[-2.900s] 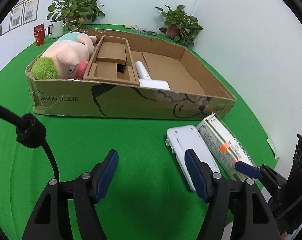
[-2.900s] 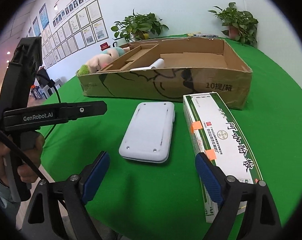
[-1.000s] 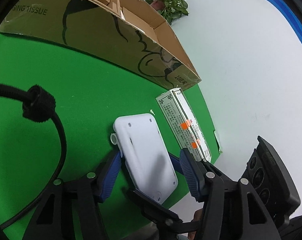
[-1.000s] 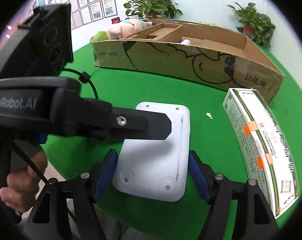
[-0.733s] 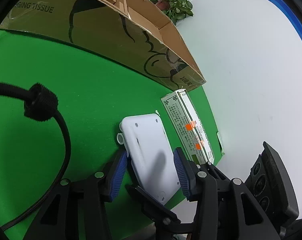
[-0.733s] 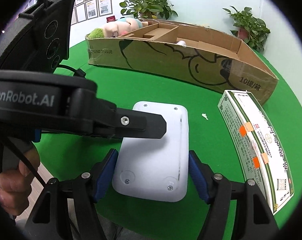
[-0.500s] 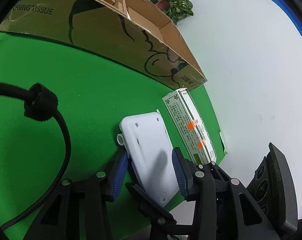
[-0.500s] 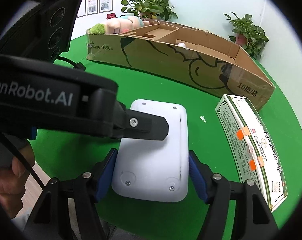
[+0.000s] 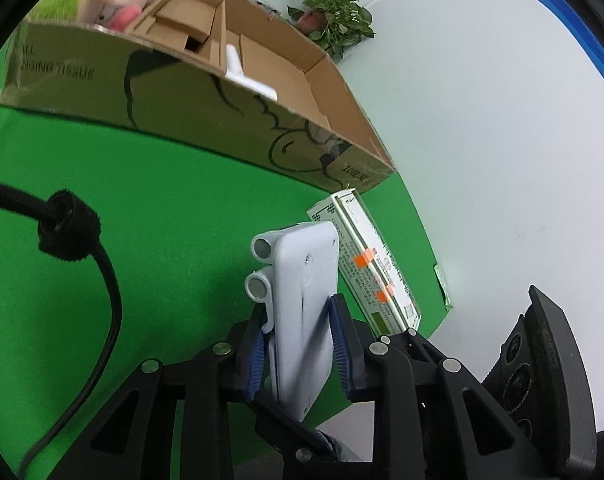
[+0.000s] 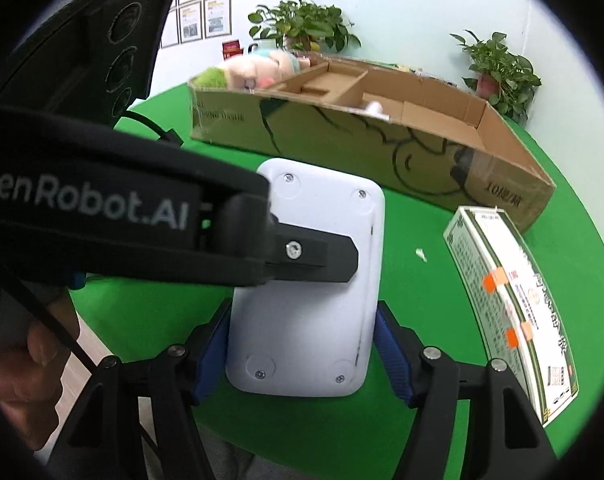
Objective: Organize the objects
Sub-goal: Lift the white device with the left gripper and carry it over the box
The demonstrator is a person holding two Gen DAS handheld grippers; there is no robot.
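Observation:
A flat white plastic device [image 9: 306,304] is held off the green table by both grippers. My left gripper [image 9: 297,344] is shut on its thin faces. My right gripper [image 10: 302,354] is shut on its two long edges near the close end; the device [image 10: 318,308] fills the middle of the right wrist view. The left gripper's arm [image 10: 149,236] crosses over it there. A long white and green medicine box [image 9: 366,264] lies on the table to the right, also in the right wrist view [image 10: 510,304]. The open cardboard box [image 9: 205,92] stands behind.
The cardboard box [image 10: 382,148] holds a pink plush toy [image 9: 121,4], a cardboard insert [image 9: 189,32] and a white object [image 9: 241,72]. Potted plants [image 10: 302,24] stand at the table's far edge. The table edge is close below the grippers.
Both grippers have closed on the white device and lifted it off the table. The left gripper has tilted it up on edge.

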